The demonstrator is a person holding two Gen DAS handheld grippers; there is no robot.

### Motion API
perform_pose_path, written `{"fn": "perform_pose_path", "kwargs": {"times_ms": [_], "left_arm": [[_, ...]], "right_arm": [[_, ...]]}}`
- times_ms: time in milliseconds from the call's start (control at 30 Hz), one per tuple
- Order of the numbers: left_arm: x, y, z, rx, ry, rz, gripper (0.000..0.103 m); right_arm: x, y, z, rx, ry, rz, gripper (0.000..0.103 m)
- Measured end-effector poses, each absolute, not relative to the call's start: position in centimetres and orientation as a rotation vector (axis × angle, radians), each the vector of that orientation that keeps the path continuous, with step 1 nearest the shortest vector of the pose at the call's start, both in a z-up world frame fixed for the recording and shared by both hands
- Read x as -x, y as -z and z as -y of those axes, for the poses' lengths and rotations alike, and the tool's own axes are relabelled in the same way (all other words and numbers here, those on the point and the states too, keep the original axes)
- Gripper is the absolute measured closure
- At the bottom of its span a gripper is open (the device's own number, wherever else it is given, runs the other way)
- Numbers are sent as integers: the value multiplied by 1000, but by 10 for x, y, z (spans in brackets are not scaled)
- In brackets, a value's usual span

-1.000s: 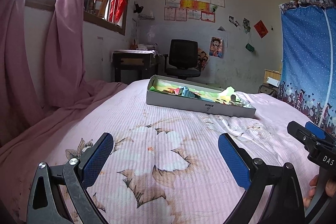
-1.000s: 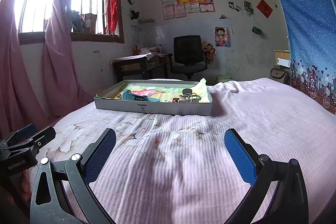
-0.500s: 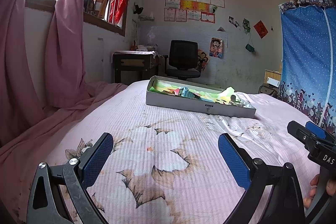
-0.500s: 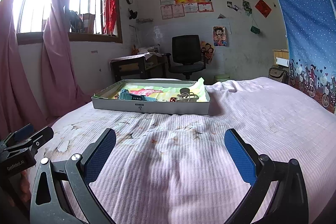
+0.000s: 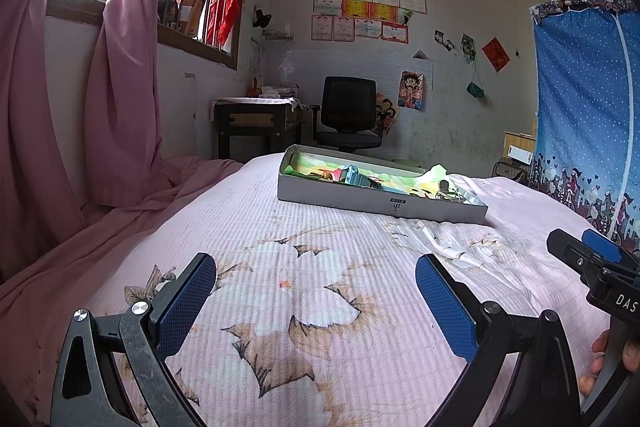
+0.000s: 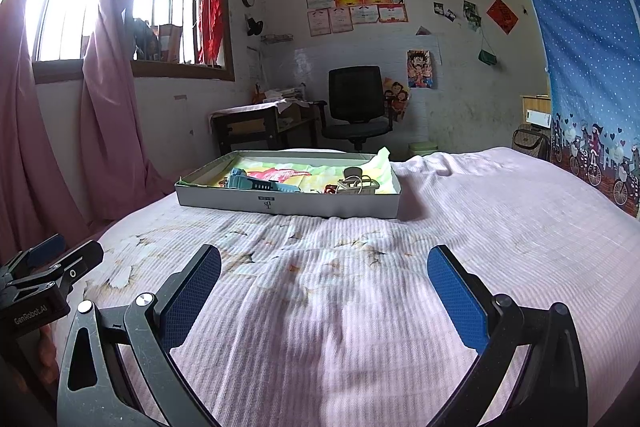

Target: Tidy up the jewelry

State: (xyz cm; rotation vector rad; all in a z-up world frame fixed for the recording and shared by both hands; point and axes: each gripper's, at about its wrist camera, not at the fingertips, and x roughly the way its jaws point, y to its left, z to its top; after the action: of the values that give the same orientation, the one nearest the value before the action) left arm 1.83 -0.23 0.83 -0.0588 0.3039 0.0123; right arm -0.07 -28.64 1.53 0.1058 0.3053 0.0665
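Note:
A shallow grey cardboard box [image 5: 360, 195] [image 6: 224, 198] lined with colourful paper lies on the pink bed, far ahead of both grippers. Inside it lie a teal-blue watch [image 6: 256, 183] [image 5: 354, 177] and a pale tangle of rings or bracelets [image 6: 356, 185] [image 5: 450, 193] near its right end. My left gripper [image 5: 316, 291] is open and empty, low over the floral bedspread. My right gripper [image 6: 324, 285] is open and empty, also low over the bed. Each gripper shows at the edge of the other's view, the right one [image 5: 592, 263] and the left one [image 6: 48, 267].
The pink floral bedspread [image 5: 304, 307] covers the whole bed. Pink curtains [image 5: 120, 87] hang at the left and spill onto the bed. A black office chair [image 6: 356, 103] and a dark desk [image 6: 260, 123] stand beyond the bed. A blue fabric wardrobe [image 6: 588, 67] stands at the right.
Both grippers have drifted slightly forward and lower toward the box; it looks a little nearer. Both stay open and empty.

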Motion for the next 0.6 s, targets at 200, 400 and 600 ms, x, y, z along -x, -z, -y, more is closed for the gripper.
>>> {"fn": "perform_pose_path", "kwargs": {"times_ms": [200,400,600], "left_arm": [[-18,-8,3,56,-12,-304,2],[-18,-9,3,57,-13,-303,2],[-18,-9,3,56,-9,-307,2]], "right_arm": [[1,-15,286,-105,-68,-305,2],[1,-15,286,-105,-68,-305,2],[1,-15,286,-105,-69,-305,2]]}}
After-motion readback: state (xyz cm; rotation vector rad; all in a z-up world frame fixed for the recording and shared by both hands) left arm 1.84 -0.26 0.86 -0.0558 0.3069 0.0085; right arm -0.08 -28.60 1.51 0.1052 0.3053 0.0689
